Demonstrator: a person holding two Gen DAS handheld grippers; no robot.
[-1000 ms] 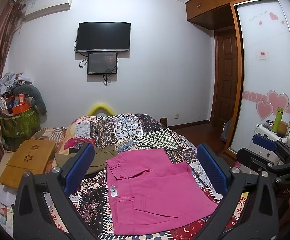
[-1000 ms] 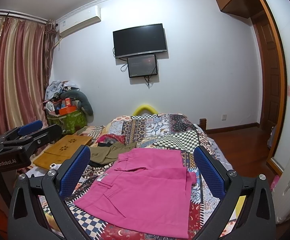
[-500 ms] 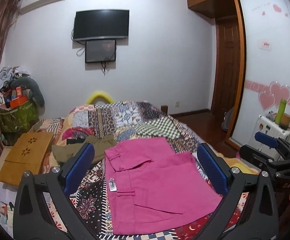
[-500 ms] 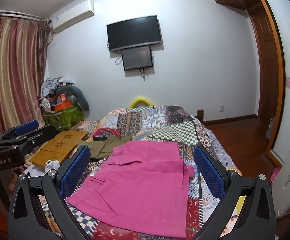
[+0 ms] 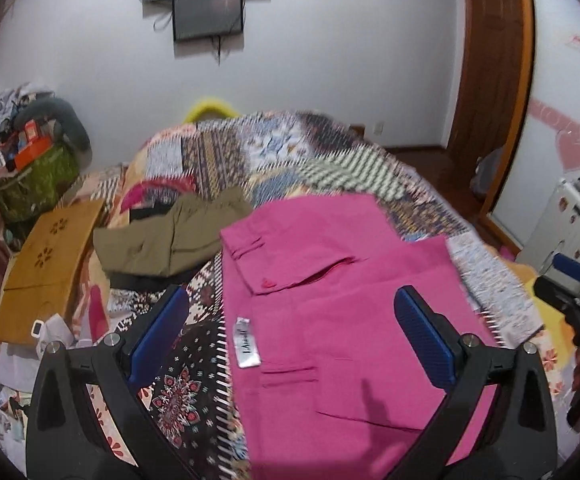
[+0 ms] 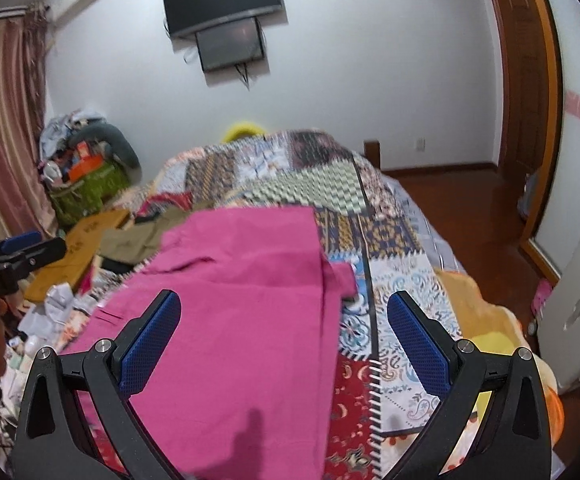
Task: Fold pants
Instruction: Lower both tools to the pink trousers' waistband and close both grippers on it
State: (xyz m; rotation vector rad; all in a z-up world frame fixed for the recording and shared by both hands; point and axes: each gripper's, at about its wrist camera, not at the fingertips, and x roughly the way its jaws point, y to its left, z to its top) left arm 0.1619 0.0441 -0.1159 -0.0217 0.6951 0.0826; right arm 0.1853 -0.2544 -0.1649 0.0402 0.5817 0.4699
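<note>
Lying flat on the patchwork bedspread (image 5: 353, 168) of the bed, the pink pants (image 5: 329, 320) are folded over on themselves, with a white label (image 5: 247, 342) showing near their edge on the side toward the window curtain (image 6: 2, 128). A buttoned pocket flap (image 5: 290, 276) sits on the upper layer, farther from the cameras than the label.

The left tool (image 5: 293, 340) hangs above the pants with its blue-padded fingers (image 5: 158, 332) spread wide and nothing between them; the pink cloth and a strip of bedspread show through the gap. The right tool (image 6: 282, 340) is likewise spread wide and empty, hovering over the pants' other edge, one pad (image 6: 150, 344) above pink fabric and the other above the bedspread beside the pants. Neither tool appears to touch the cloth, though the fisheye views make the height hard to judge.

Just beyond the pants, toward the wall with the television (image 6: 222, 0), lies an olive-green garment (image 5: 170, 240), crumpled, with dark and red clothes behind it. Beside the bed on the curtain side of the pants sits a wooden board with flower cut-outs (image 5: 46, 264), and past it a green bag (image 5: 34, 184) heaped with oddments. A white suitcase (image 6: 577, 292) stands on the opposite side of the pants, off the bed.
</note>
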